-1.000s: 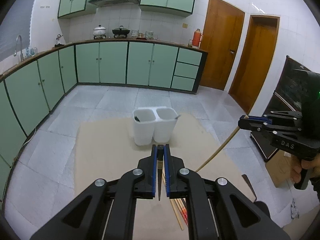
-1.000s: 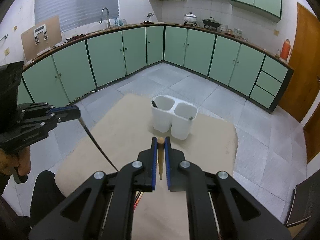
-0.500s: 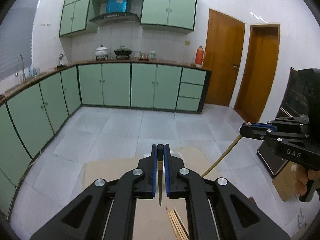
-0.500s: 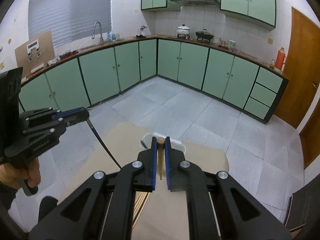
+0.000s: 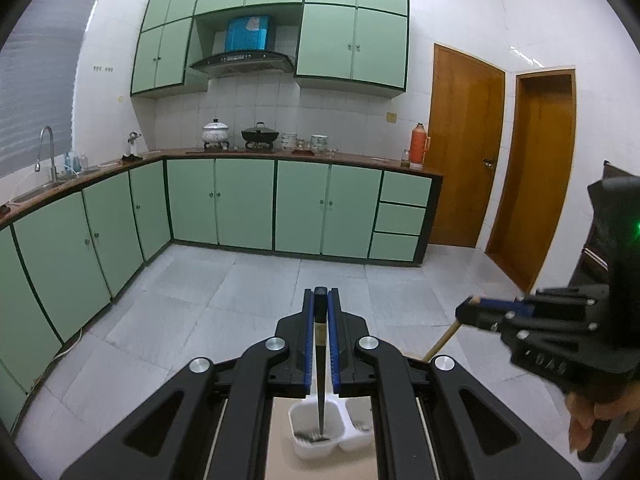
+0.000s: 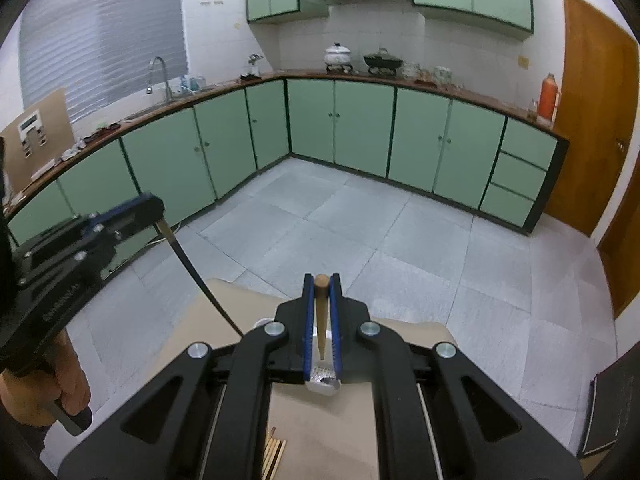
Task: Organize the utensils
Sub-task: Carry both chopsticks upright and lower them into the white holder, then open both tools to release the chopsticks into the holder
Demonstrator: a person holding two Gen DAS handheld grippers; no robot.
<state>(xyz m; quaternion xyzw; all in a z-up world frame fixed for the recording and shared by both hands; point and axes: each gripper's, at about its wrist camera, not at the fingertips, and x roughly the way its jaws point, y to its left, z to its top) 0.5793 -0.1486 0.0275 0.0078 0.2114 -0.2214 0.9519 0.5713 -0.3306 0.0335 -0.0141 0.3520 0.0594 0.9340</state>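
Left gripper: jaws clamped on black chopstick, tip over white two-compartment holder's left compartment | right gripper: jaws clamped on wooden chopstick, above holder, on cardboard sheet.

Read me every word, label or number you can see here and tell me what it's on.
"DAS": on the side of the right gripper, tilted.
Lettering on the side of the left gripper: too blurred to read.
Label on the blue box above the range hood: too small to read.
White labels on the cardboard sheet: too small to read.
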